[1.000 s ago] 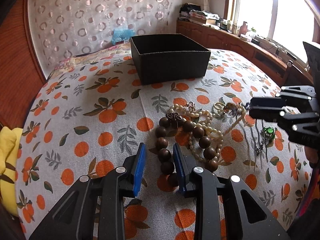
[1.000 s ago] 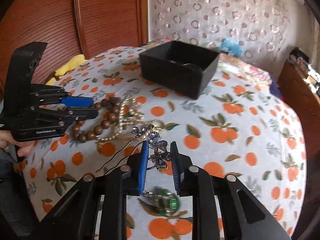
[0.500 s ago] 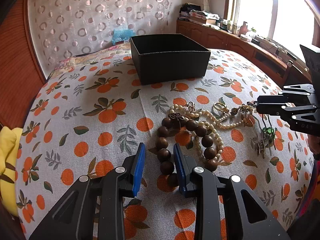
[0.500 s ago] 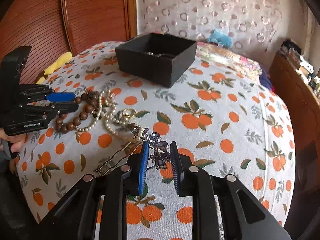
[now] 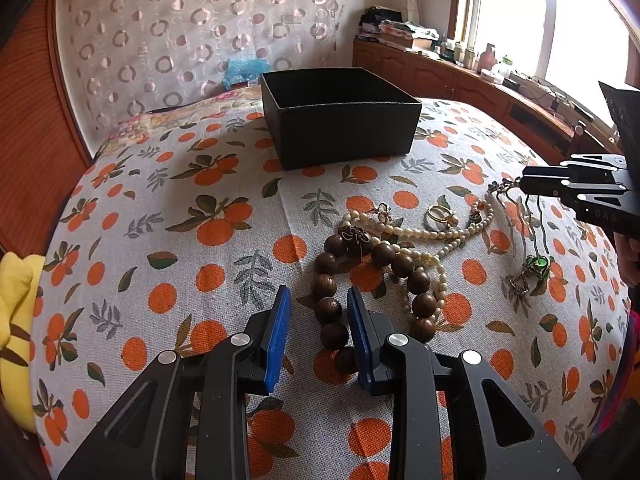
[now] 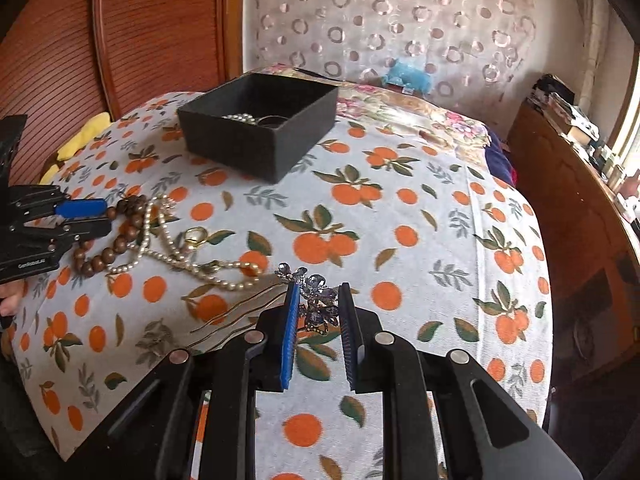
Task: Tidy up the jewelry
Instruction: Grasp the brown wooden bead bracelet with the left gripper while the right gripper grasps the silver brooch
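Note:
My right gripper (image 6: 318,300) is shut on a jewelled hair comb (image 6: 318,304) and holds it above the cloth; its prongs (image 5: 528,216) hang down in the left wrist view. My left gripper (image 5: 316,312) is open low over the cloth, its jaws either side of a brown wooden bead bracelet (image 5: 376,280). A pearl necklace (image 5: 436,232), a gold ring (image 5: 438,214) and a green-stone pendant (image 5: 536,264) lie beside it. The black box (image 6: 260,128) stands further back with pearls inside.
The bed is covered by an orange-print cloth (image 5: 168,216). A yellow cloth (image 5: 16,288) lies at the left edge. A wooden headboard (image 6: 152,28) and a wooden cabinet (image 6: 580,208) flank the bed.
My right gripper has lifted the hair comb off the jewelry pile and moved it up and away to the right. The left gripper has stayed around the bracelet.

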